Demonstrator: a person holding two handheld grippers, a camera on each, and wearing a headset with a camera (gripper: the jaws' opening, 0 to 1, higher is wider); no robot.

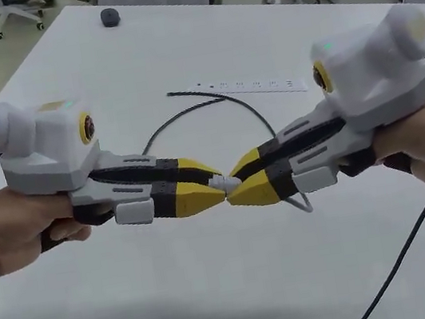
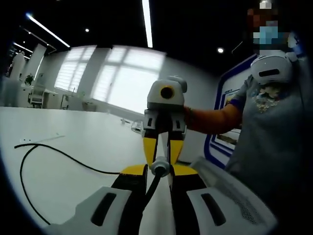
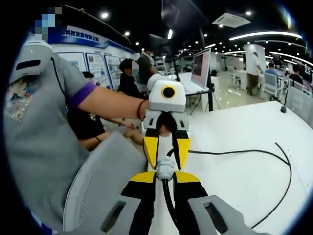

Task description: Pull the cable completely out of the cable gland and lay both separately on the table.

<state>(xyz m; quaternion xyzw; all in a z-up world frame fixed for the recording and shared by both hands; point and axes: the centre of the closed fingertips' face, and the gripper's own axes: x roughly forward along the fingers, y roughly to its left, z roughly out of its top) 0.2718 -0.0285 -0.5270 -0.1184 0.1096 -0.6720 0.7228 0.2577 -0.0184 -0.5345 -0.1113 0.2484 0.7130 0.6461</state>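
My two grippers meet tip to tip above the white table. A small grey cable gland sits between their yellow tips. The left gripper is shut at the gland, with black cable running back between its jaws. From the other side the right gripper is shut on the cable just behind the gland. A short cable end hangs under the right gripper. The rest of the black cable loops on the table behind both grippers.
A white power strip lies beyond the cable loop, and a dark mouse sits at the far edge. The right gripper's black lead trails over the front right. Office chairs stand past the table, and people beside it.
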